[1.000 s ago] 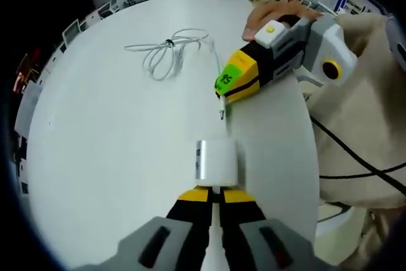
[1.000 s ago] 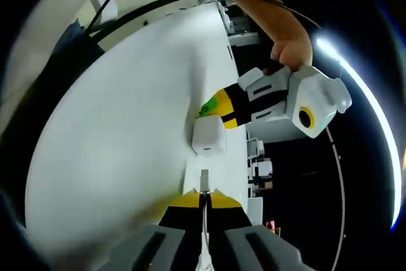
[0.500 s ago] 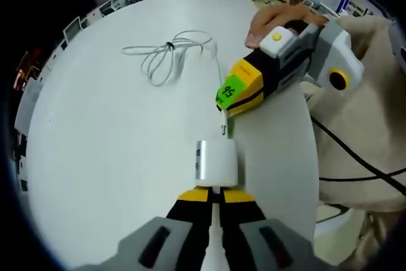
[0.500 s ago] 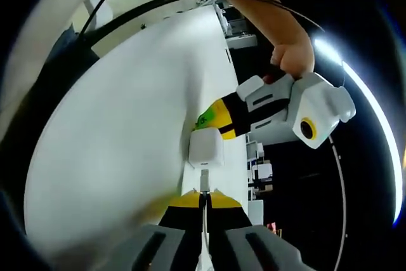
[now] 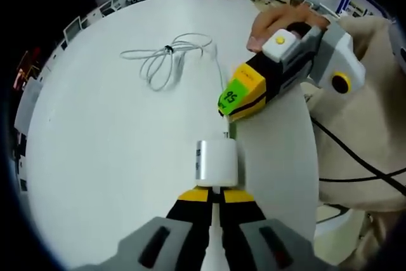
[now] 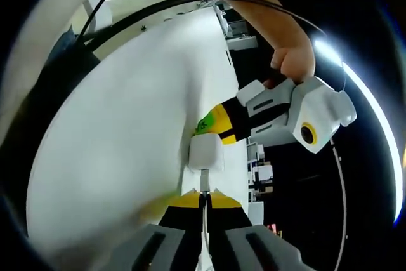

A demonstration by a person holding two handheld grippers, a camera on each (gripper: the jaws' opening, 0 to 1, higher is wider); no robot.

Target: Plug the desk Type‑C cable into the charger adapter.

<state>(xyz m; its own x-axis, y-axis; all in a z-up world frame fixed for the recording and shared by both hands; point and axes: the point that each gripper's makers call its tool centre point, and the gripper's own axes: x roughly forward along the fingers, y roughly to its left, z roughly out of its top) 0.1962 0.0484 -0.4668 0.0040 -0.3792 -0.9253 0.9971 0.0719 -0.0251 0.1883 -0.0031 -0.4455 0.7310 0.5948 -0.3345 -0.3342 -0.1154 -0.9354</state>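
In the left gripper view my left gripper (image 5: 216, 193) is shut on the white charger adapter (image 5: 216, 161), held just above the round white table (image 5: 114, 131). My right gripper (image 5: 226, 113) comes in from the upper right, its tips right at the adapter's far face. A white cable (image 5: 166, 57) trails from it to a loose coil on the table. In the right gripper view my right gripper (image 6: 204, 196) is shut on the Type-C plug (image 6: 204, 181), whose tip meets the adapter (image 6: 206, 153). Behind the adapter the left gripper (image 6: 209, 125) grips it.
A person's hand (image 5: 279, 18) holds the right gripper, with a beige sleeve (image 5: 368, 112) and a black cord (image 5: 355, 157) at the right. Chairs and desks (image 5: 82, 20) ring the table's far edge. A hand and forearm (image 6: 279, 36) hold the left gripper.
The right gripper has carried the plug closer to the adapter. A gap showed a second ago; now the plug's tip is at the adapter's face. The adapter stayed in place.
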